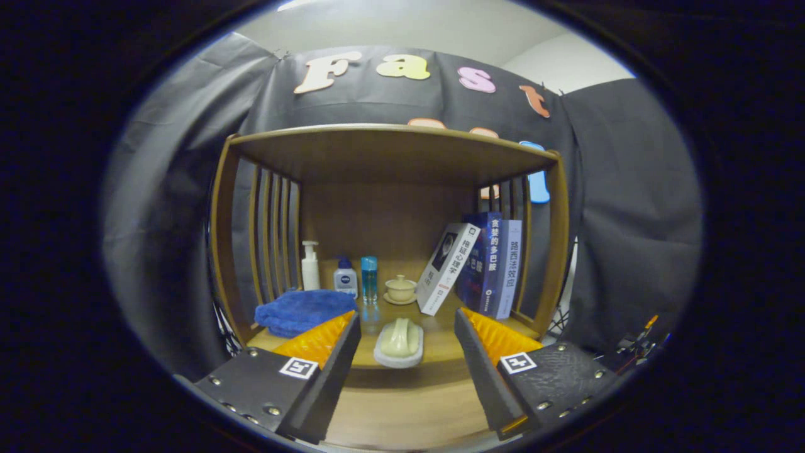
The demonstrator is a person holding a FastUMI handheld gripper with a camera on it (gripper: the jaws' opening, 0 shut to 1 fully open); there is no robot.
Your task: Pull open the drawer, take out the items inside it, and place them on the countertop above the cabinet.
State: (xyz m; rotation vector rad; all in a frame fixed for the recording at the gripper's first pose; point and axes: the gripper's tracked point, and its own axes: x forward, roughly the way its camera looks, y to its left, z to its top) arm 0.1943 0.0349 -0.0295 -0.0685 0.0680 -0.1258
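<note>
Resting on countertop: soap dish, hand-held gripper spread.

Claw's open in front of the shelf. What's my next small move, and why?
Probably ease the claw straight back and tip it down toward the drawer. Its fingers stand open, apart from the soap dish, which already rests on the countertop near its front edge, just ahead between them. Nothing is gripped, and I cannot tell the drawer's state from here.

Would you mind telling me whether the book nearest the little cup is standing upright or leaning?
Leaning. The white book tilts, its top resting against the upright blue books beside it. The tongs are open, holding nothing.
</note>
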